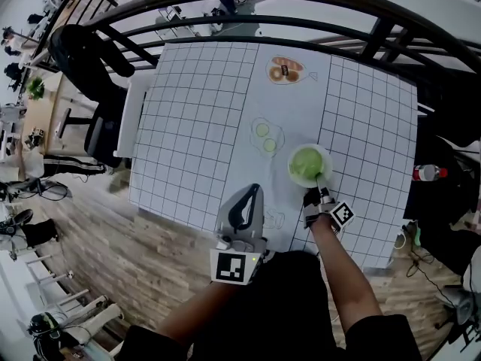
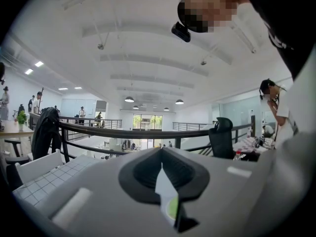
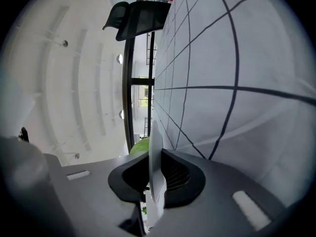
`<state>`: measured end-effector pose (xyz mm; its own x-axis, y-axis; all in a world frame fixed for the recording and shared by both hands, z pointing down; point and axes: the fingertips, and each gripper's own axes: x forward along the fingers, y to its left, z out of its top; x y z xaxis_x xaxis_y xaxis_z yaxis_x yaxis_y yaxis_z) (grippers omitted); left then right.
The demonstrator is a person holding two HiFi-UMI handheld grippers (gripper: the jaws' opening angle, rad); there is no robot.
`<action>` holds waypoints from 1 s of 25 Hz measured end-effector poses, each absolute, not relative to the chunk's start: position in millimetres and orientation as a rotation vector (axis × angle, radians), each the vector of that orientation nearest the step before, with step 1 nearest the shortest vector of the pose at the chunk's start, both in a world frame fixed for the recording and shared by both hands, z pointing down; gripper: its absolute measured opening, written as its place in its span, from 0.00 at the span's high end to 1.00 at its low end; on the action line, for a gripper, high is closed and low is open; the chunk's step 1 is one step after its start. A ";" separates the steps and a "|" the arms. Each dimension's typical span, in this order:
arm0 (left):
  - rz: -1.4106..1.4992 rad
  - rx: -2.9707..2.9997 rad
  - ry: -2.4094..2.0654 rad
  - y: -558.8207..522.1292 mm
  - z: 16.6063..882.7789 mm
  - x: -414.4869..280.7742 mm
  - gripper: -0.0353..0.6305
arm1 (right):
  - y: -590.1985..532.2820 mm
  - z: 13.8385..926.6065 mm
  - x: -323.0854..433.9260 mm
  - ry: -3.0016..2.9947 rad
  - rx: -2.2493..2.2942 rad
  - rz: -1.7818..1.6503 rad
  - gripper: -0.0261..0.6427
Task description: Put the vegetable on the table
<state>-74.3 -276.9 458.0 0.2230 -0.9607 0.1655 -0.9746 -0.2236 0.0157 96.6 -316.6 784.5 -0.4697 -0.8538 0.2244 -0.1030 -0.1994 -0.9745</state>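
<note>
A white bowl (image 1: 291, 165) filled with green vegetable (image 1: 307, 164) is over the white middle strip of the grid-patterned table (image 1: 195, 126). My right gripper (image 1: 319, 182) reaches it from the near side and is shut on its rim. In the right gripper view the white rim (image 3: 155, 147) stands edge-on between the jaws of that gripper (image 3: 150, 154), with a bit of the green vegetable (image 3: 139, 145) behind it. Whether the bowl rests on the table or hangs just above it I cannot tell. My left gripper (image 1: 253, 192) (image 2: 162, 158) hovers near the table's front edge, shut, with nothing in it.
The white strip carries a printed food picture (image 1: 285, 70) at the far end and an outline with two green circles (image 1: 266, 136) in the middle. A black chair (image 1: 90, 59) stands left of the table, a curved black railing (image 1: 301, 10) runs behind it, and a bottle (image 1: 428, 173) lies at the right.
</note>
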 end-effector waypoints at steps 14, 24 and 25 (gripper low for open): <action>0.158 2.352 -1.894 -266.4 451.1 -74.1 0.94 | -317.2 790.6 97.2 1.341 -1.204 -1.747 0.91; 0.083 2.378 -1.915 -254.1 435.5 -81.0 0.94 | -302.4 789.1 100.0 1.289 -1.258 -1.749 0.78; 0.084 2.385 -1.923 -252.3 433.6 -82.4 0.94 | -299.8 789.1 99.9 1.289 -1.260 -1.752 0.77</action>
<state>-82.4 -252.3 433.6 0.2122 -0.9730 0.0910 -0.9772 -0.2107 0.0255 99.9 -299.8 789.1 -0.3544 -0.8747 0.3307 -0.0558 -0.3333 -0.9412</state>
